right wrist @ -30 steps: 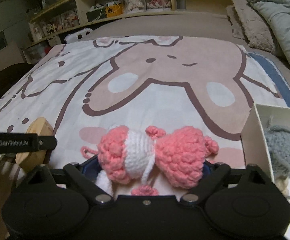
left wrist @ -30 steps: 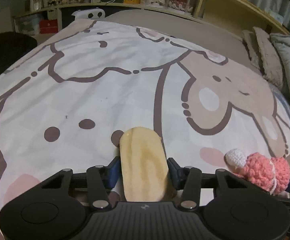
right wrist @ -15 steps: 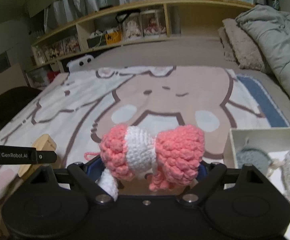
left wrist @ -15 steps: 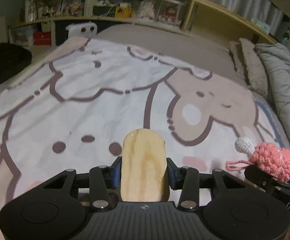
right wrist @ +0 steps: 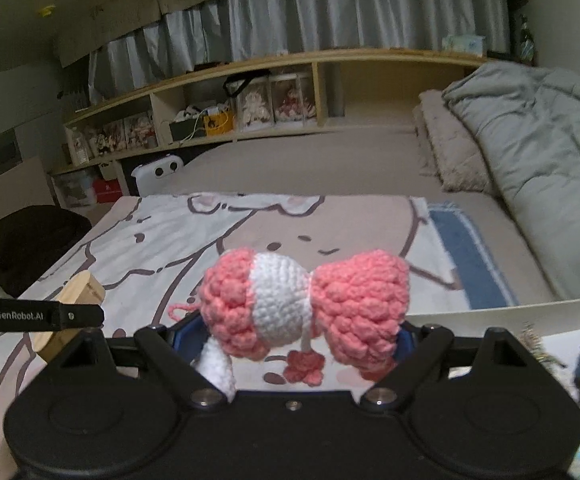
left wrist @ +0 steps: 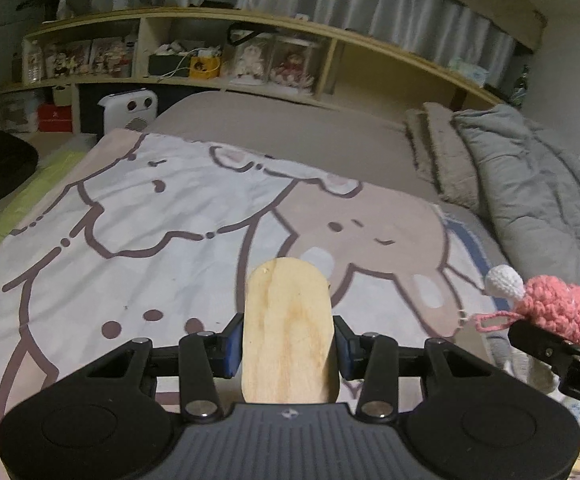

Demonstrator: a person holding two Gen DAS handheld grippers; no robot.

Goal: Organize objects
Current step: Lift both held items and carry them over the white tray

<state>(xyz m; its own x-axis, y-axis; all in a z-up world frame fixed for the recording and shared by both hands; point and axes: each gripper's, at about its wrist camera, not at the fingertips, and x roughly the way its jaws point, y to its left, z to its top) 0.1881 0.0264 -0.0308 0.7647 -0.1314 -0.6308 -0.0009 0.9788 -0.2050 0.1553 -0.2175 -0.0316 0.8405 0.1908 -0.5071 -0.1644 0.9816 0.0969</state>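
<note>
Left wrist view: a wooden block point(left wrist: 290, 340) is being pinched by the left hand-held gripper point(left wrist: 289, 350) above the bed's cartoon blanket point(left wrist: 130, 240).

Right wrist view: a pink-and-white crochet toy point(right wrist: 305, 308) is being clamped by the right hand-held gripper point(right wrist: 293, 336), left of a white box point(right wrist: 509, 312).

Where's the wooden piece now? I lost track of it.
The wooden piece is clamped in the left gripper, above the cartoon blanket; in the right wrist view it shows at far left.
</note>
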